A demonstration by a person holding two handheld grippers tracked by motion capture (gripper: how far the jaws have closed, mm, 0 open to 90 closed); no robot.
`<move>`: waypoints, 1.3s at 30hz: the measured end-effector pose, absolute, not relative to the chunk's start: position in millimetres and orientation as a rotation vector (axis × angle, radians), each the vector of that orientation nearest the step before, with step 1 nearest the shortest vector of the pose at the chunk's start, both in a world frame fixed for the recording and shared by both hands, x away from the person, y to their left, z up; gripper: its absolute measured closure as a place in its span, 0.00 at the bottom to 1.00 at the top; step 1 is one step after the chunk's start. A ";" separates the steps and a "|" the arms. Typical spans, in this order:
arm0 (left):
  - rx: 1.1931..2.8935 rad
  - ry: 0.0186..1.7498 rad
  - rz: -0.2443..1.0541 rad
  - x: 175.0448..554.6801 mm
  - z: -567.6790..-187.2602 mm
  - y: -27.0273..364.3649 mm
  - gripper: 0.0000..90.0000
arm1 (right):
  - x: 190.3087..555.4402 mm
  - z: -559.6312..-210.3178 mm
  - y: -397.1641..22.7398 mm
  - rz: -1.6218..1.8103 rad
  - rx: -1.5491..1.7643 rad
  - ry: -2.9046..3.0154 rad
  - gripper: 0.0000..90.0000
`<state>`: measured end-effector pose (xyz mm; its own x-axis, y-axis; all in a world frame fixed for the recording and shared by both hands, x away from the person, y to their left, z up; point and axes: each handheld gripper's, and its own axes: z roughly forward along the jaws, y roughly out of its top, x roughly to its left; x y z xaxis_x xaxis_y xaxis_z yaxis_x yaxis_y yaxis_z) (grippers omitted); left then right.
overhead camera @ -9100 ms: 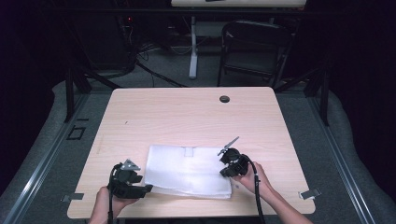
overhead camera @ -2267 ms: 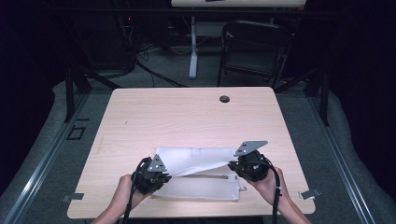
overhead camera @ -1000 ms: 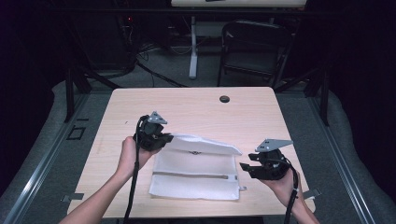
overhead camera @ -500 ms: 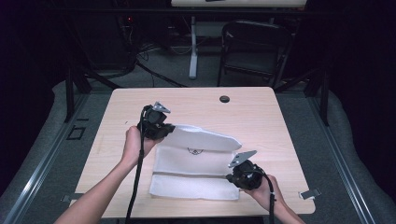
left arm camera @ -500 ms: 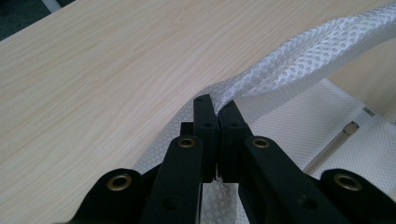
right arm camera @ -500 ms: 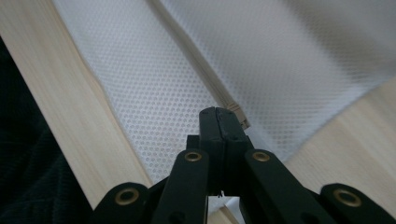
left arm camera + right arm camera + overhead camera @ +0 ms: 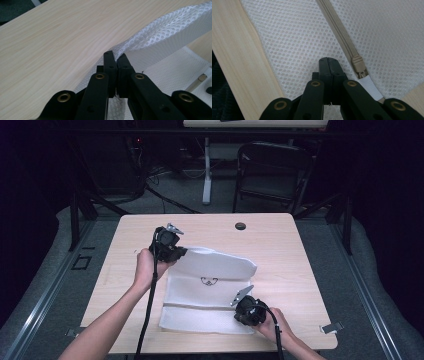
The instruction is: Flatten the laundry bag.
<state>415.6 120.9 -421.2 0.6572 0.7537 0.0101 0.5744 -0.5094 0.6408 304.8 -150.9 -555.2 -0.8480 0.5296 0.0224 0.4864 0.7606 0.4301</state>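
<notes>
Dark floor, a chair [image 7: 272,170] and cables lie behind a pale wooden tabletop [image 7: 300,255], on which a white mesh laundry bag [image 7: 200,312] is spread at the lower middle of the high view. Its far part is seen lifted and doubled over toward the upper left of the frame, so a fold is judged to be begun but not finished: the raised flap is not yet laid flat, and the edges are not yet matched.

The left gripper [image 7: 176,252] is held at the upper left corner of the bag, its jaws closed on the mesh; in the left gripper view the fabric [image 7: 160,42] is pinched between them and rises away to the right.

The right gripper [image 7: 240,306] is set at the bag's lower right edge. Its jaws are closed, pressed onto the mesh just left of the beige zipper pull [image 7: 359,65]; whether fabric is caught between them cannot be told.
</notes>
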 end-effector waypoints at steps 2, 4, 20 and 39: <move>2.268 1.032 0.387 418.7 -420.9 120.1 0.98 | 304.7 -554.7 -151.3 0.647 0.824 2.876 1.00; 2.278 1.034 0.395 421.0 -421.1 118.9 0.99 | 304.1 -554.5 -151.8 0.644 0.827 2.886 1.00; 2.276 1.089 0.434 440.1 -436.6 118.5 0.99 | 303.3 -553.2 -167.1 0.619 0.817 2.948 1.00; 2.238 1.154 0.492 468.3 -466.1 108.7 0.99 | 304.8 -552.9 -165.5 0.627 0.833 2.950 1.00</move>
<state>468.3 108.7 -466.1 0.5606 0.8257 0.0624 0.6169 -0.4667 0.6338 304.8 -165.5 -552.9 -0.8582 0.5045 0.0948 0.4994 0.7780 0.3813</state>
